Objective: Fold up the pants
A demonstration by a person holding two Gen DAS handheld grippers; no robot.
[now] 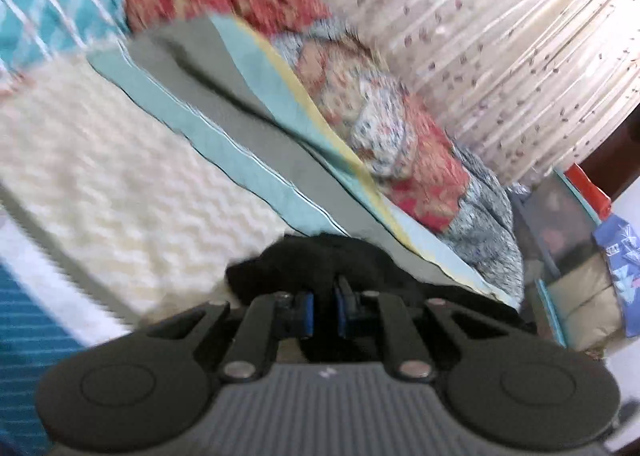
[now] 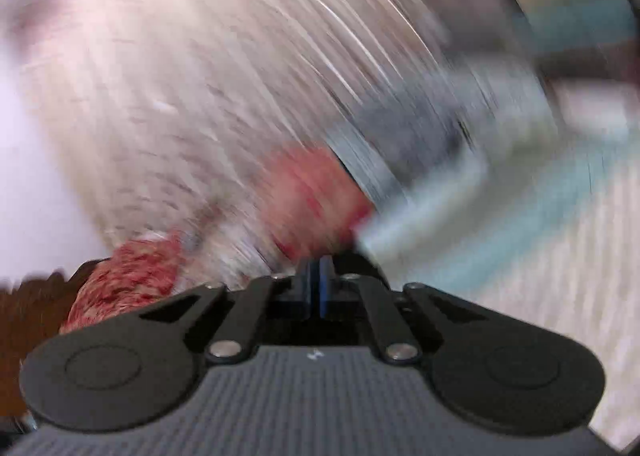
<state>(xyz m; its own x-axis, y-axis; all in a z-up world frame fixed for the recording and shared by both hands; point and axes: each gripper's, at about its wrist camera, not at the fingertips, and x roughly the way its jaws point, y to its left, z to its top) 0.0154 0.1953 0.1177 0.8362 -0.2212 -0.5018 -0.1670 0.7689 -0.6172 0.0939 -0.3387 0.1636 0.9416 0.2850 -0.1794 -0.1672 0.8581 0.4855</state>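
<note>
The pants (image 1: 320,260) are black cloth, bunched around my left gripper's fingertips in the left wrist view. My left gripper (image 1: 325,296) is shut on this black cloth and holds it lifted over the bed. In the right wrist view my right gripper (image 2: 316,284) has its blue pads pressed together. The view is heavily blurred, and only a sliver of dark material (image 2: 352,260) shows at the tips, so I cannot tell what it holds.
A cream knitted blanket (image 1: 112,184) and a teal-edged sheet (image 1: 248,164) cover the bed. A red and grey patterned quilt (image 1: 400,136) lies beyond, with a pale curtain (image 1: 500,36) behind. A cluttered shelf (image 1: 572,240) stands at the right.
</note>
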